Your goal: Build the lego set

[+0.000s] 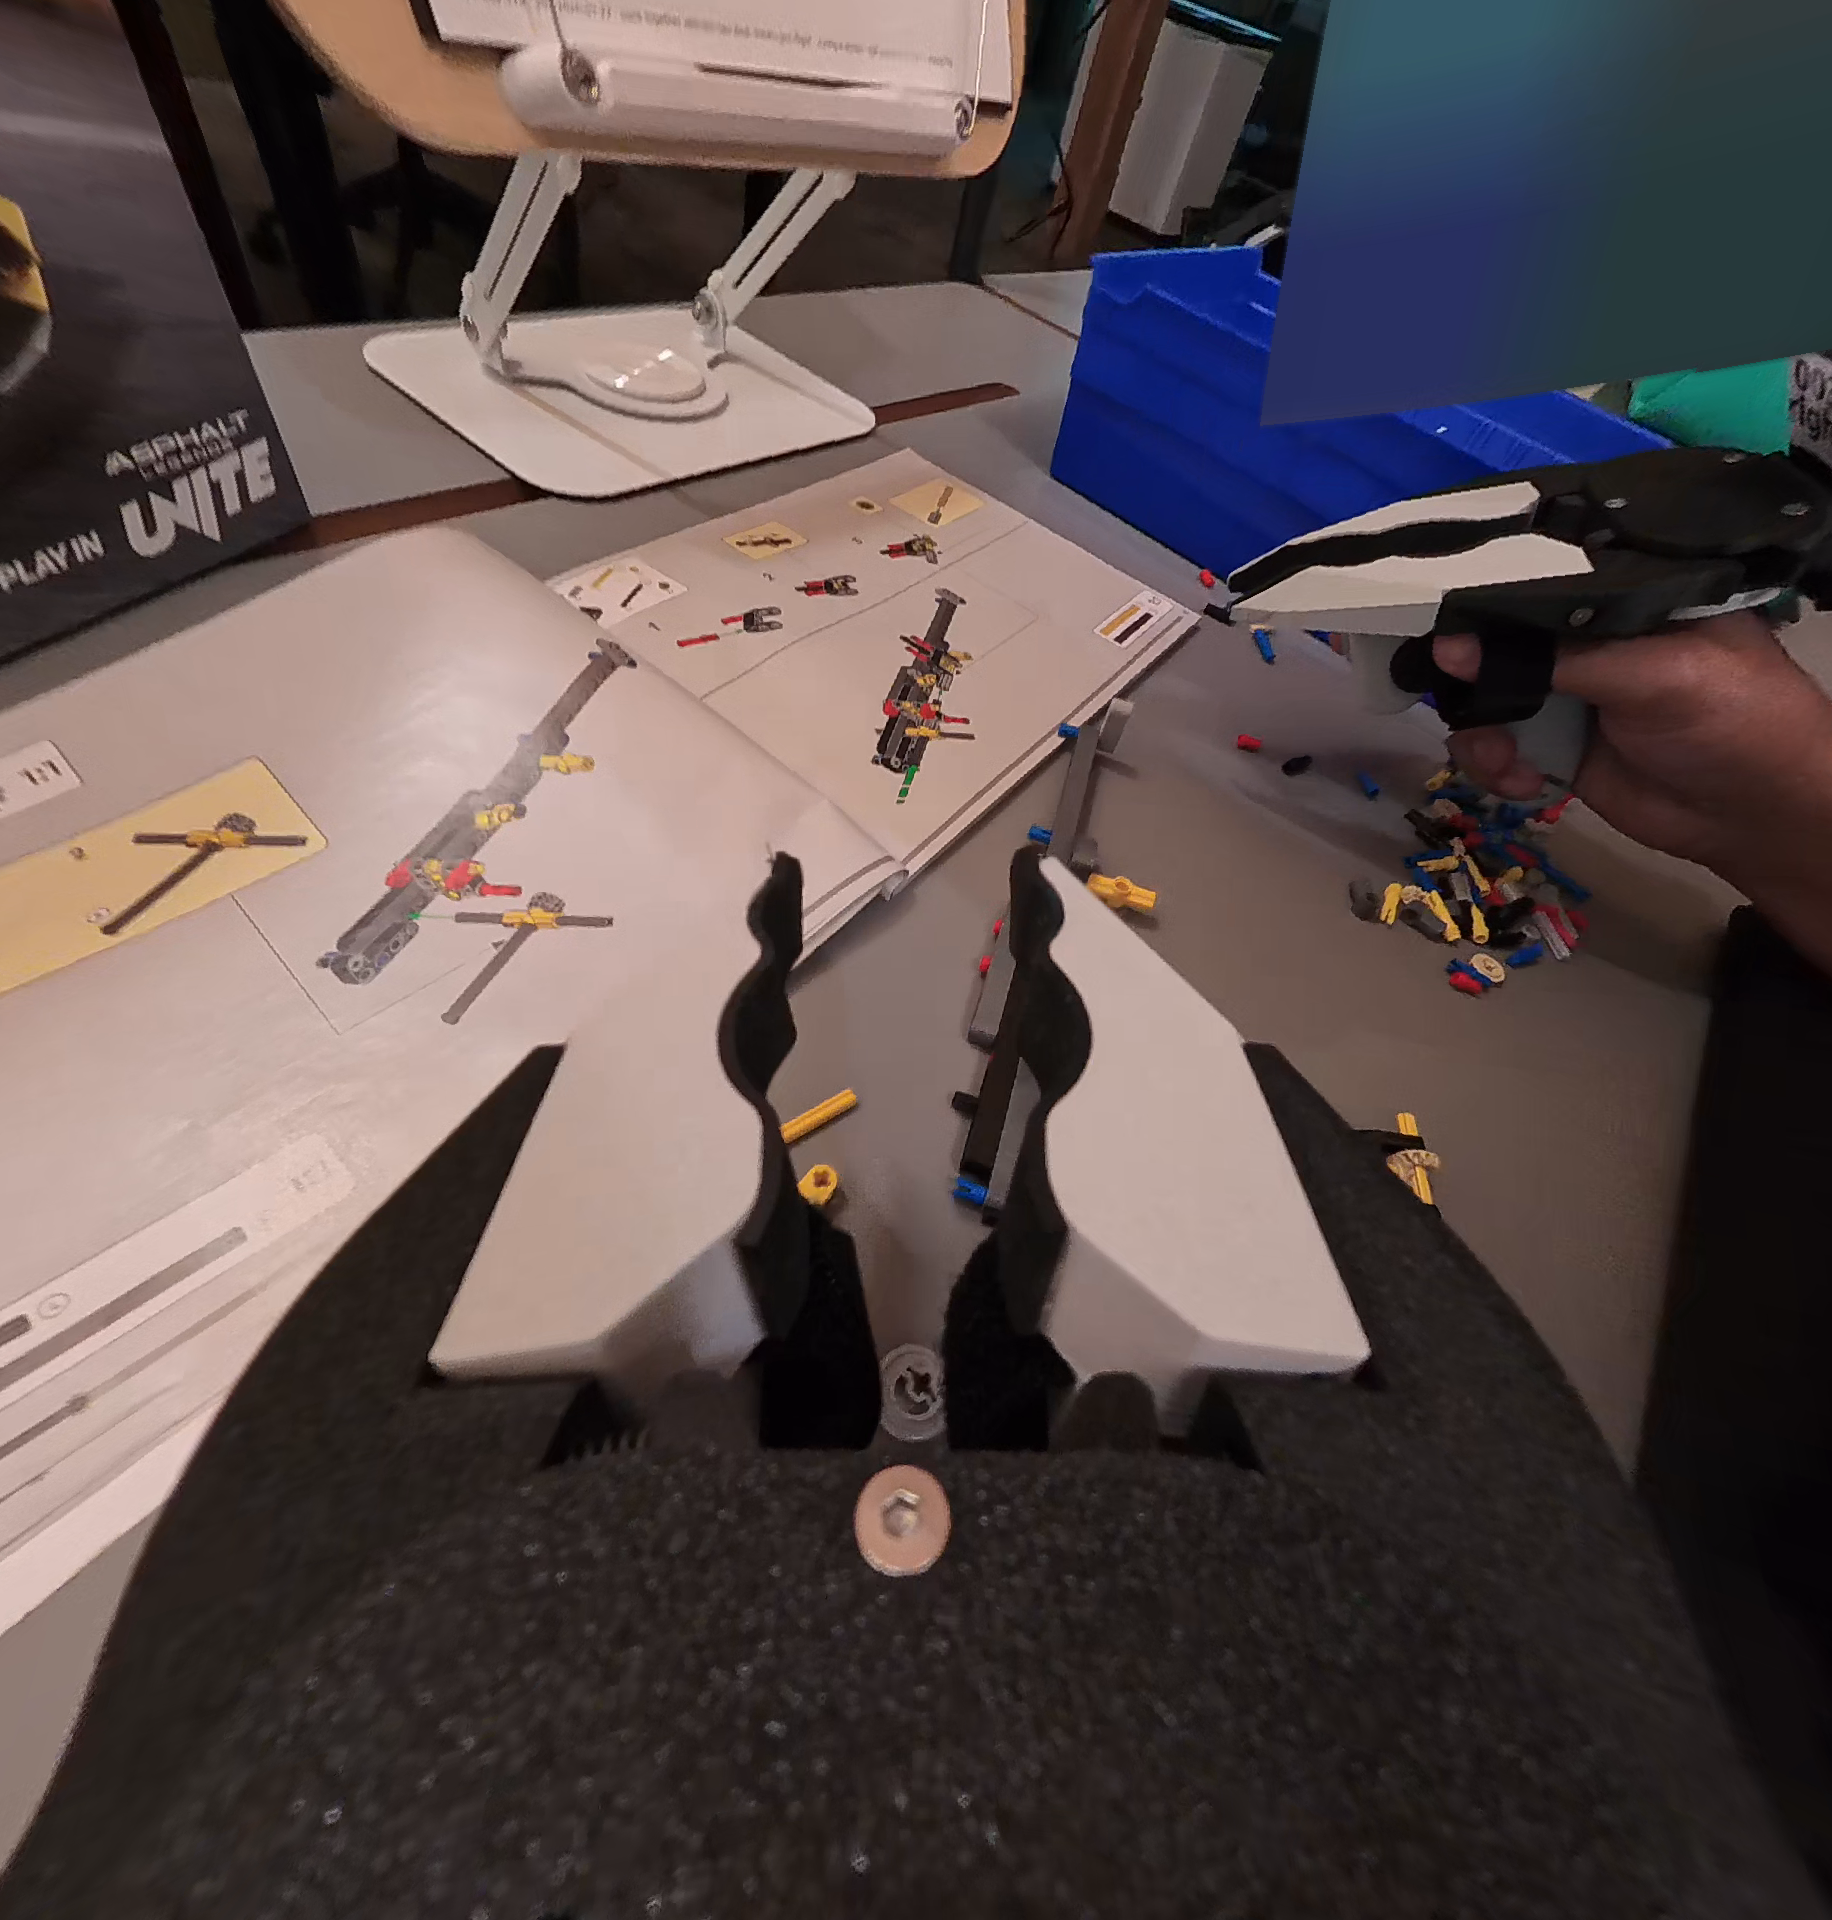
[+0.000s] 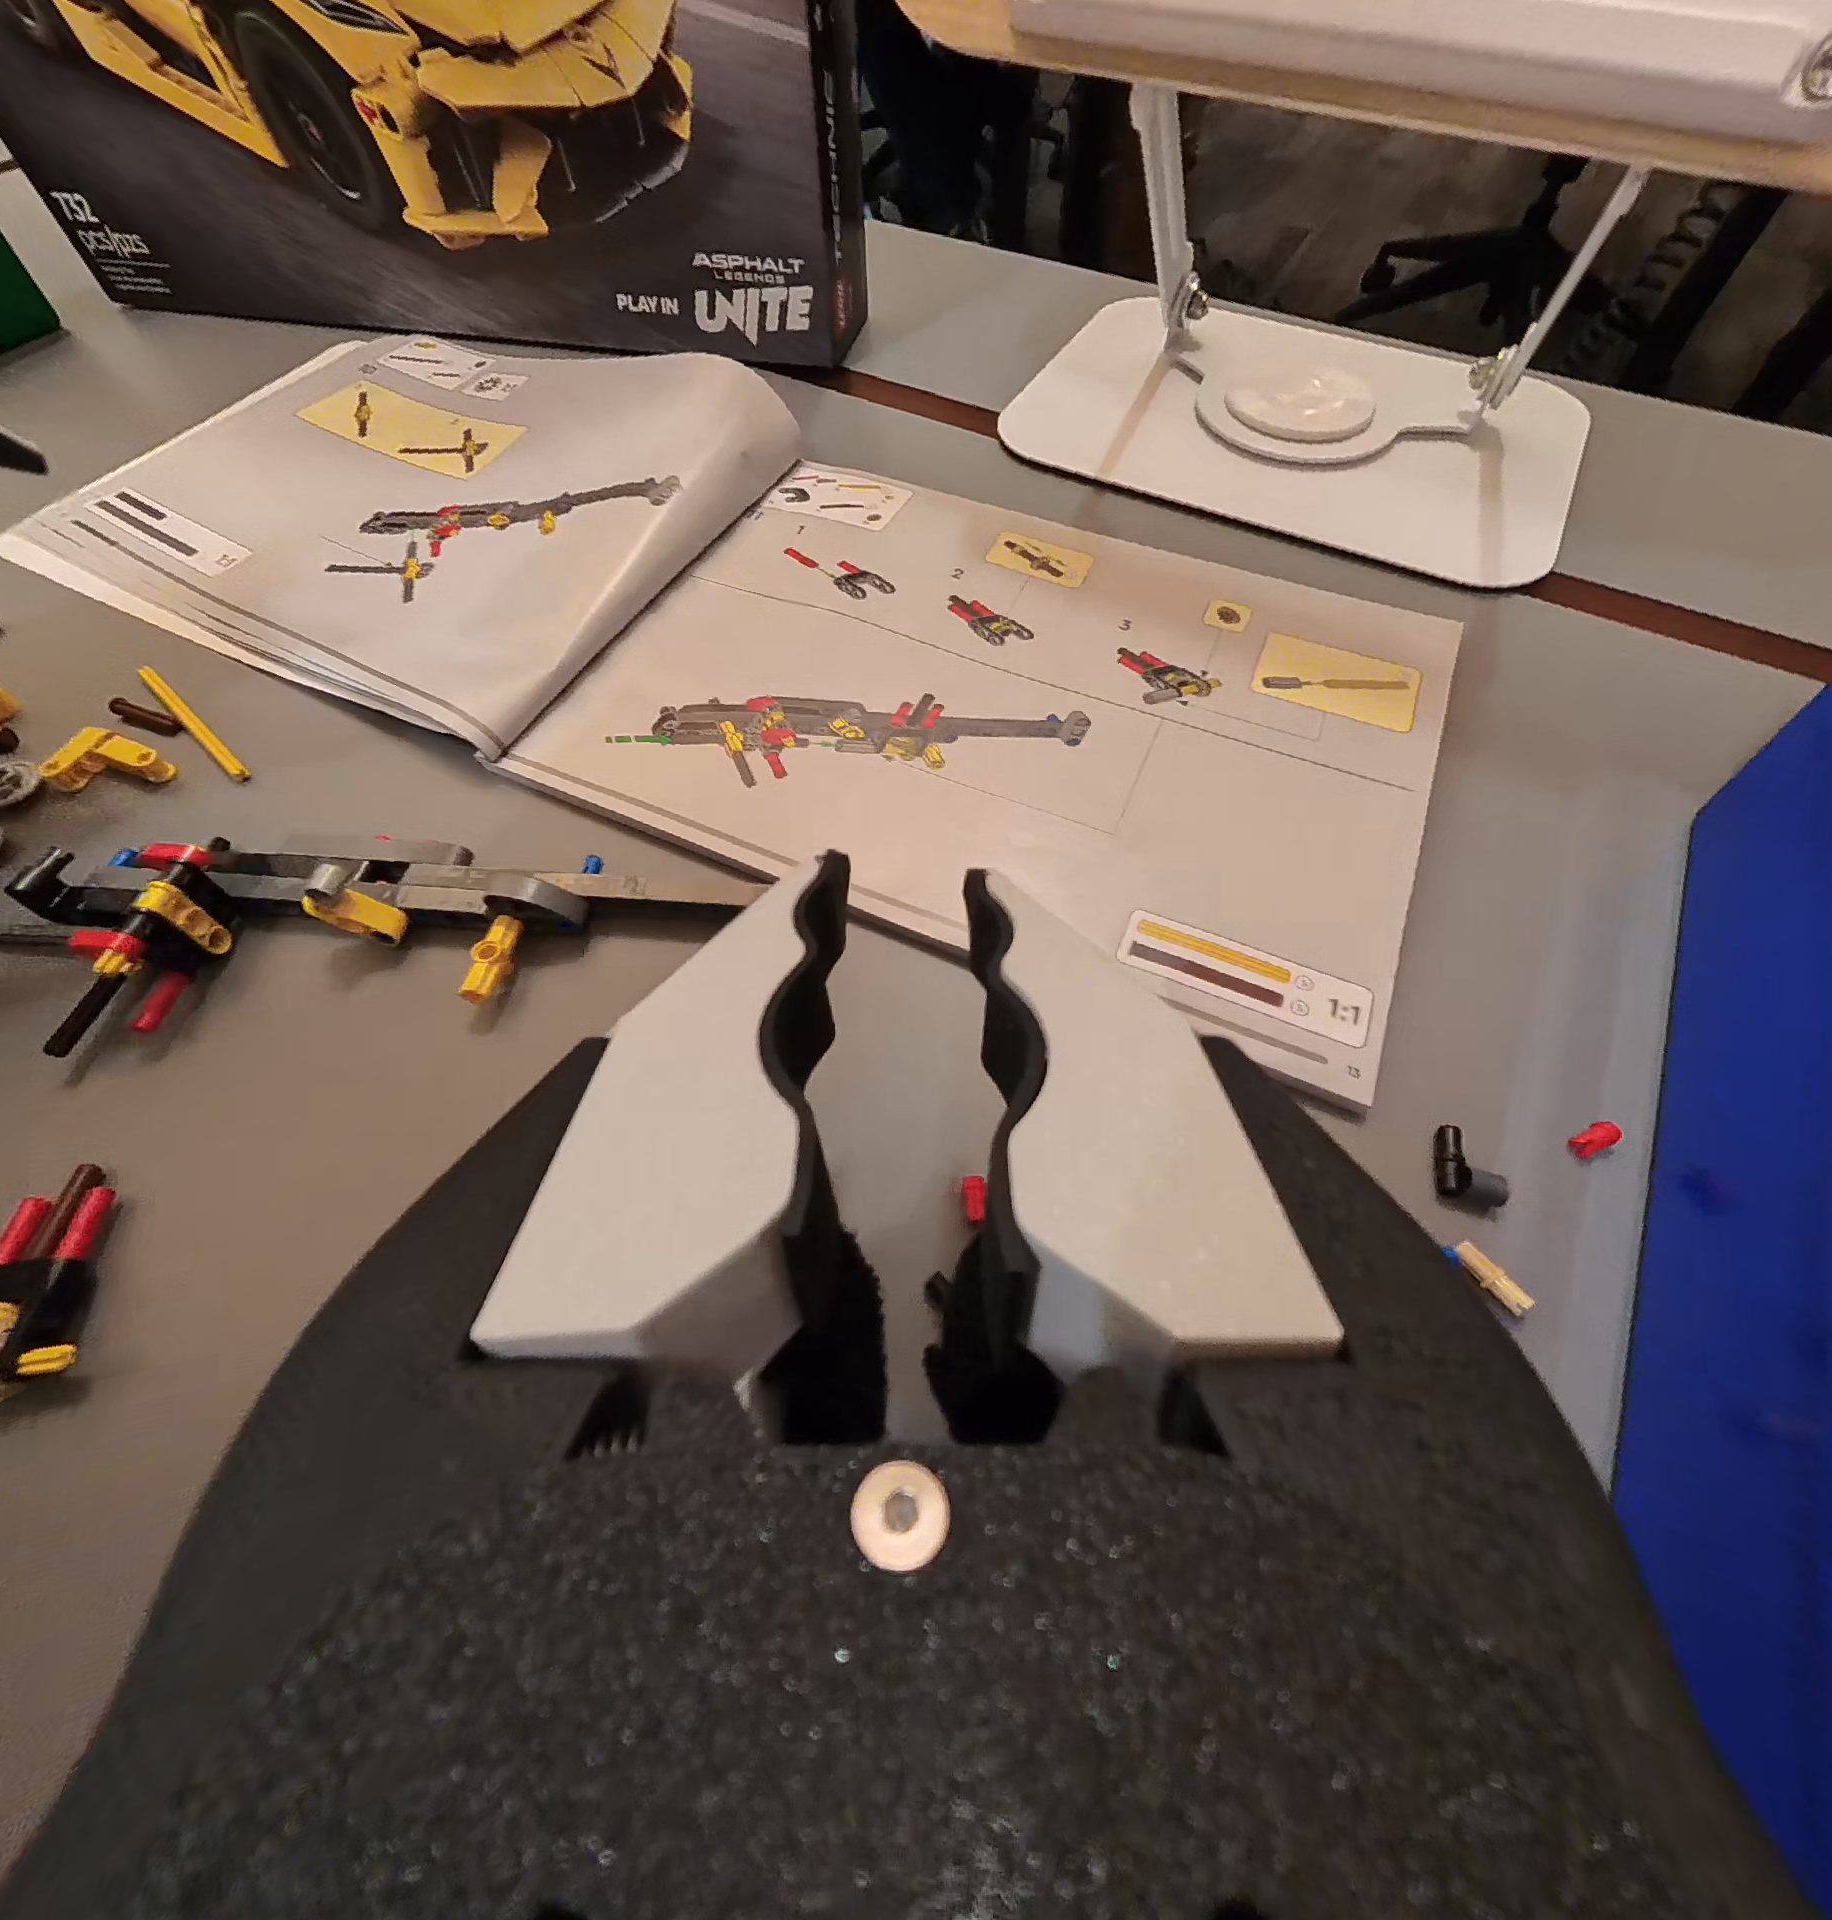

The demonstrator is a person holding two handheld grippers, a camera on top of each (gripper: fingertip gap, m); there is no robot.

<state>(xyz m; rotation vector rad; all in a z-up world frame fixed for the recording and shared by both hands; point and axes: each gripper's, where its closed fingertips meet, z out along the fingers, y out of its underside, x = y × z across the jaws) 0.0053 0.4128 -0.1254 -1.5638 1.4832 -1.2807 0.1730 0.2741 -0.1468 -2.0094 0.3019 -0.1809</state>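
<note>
Left wrist view: looks forward-down along left hand-held gripper (image 1: 896, 862), close above worktop (image 1: 1307, 1060). Right wrist view: same angle, along right hand-held gripper (image 2: 901, 868). Shared: instruction booklet (image 1: 538, 748), white stand (image 2: 1296, 436).

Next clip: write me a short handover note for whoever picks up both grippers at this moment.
Left gripper: open, empty, above the table.
Right gripper: open, empty, over the instruction booklet edge.
Part-built long beam assembly lies left of the right gripper; a small red-pinned subassembly sits nearer.
Loose parts pile beside the blue bin.
Left: most of the build.
</note>
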